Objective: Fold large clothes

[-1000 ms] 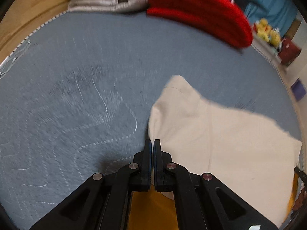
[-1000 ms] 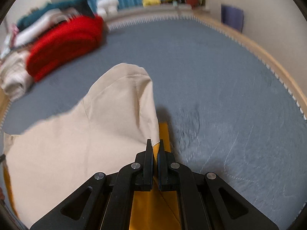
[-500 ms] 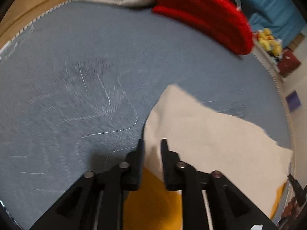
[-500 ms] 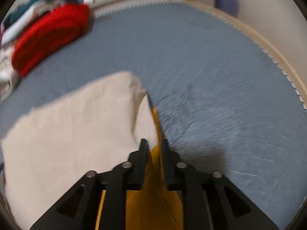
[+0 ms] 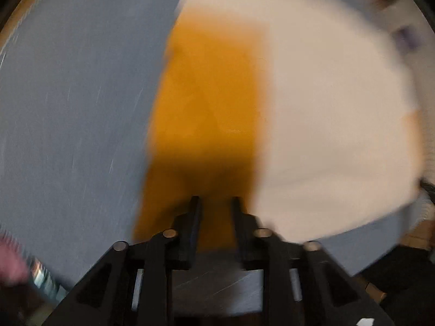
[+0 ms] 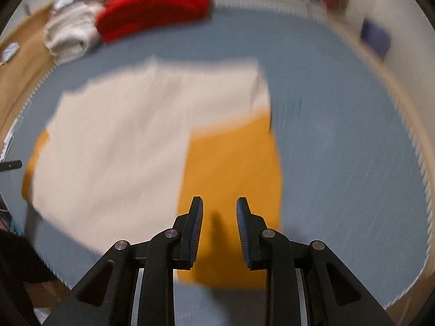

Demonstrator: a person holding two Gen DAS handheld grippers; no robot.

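A large garment lies spread on the grey-blue quilt (image 6: 339, 135), its cream part (image 6: 117, 141) folded over an orange part (image 6: 231, 168). The right gripper (image 6: 218, 206) hovers above the orange strip near the quilt's front edge, jaws apart and nothing between them. In the heavily blurred left wrist view, the left gripper (image 5: 214, 203) hangs over the near end of the orange strip (image 5: 206, 95), with the cream part (image 5: 326, 108) to its right. Its jaws stand apart but are closing, and no cloth is between them.
A folded red garment (image 6: 155, 5) and a folded cream pile (image 6: 70, 32) sit at the quilt's far left edge. Wooden floor (image 6: 24, 62) borders the quilt on the left. Toys and a dark purple item (image 6: 376, 38) line the far wall.
Both grippers were shut on the cream cloth's edges, then opened and let go. Both drew back toward the near edge, and the cream part now lies flat over the orange.
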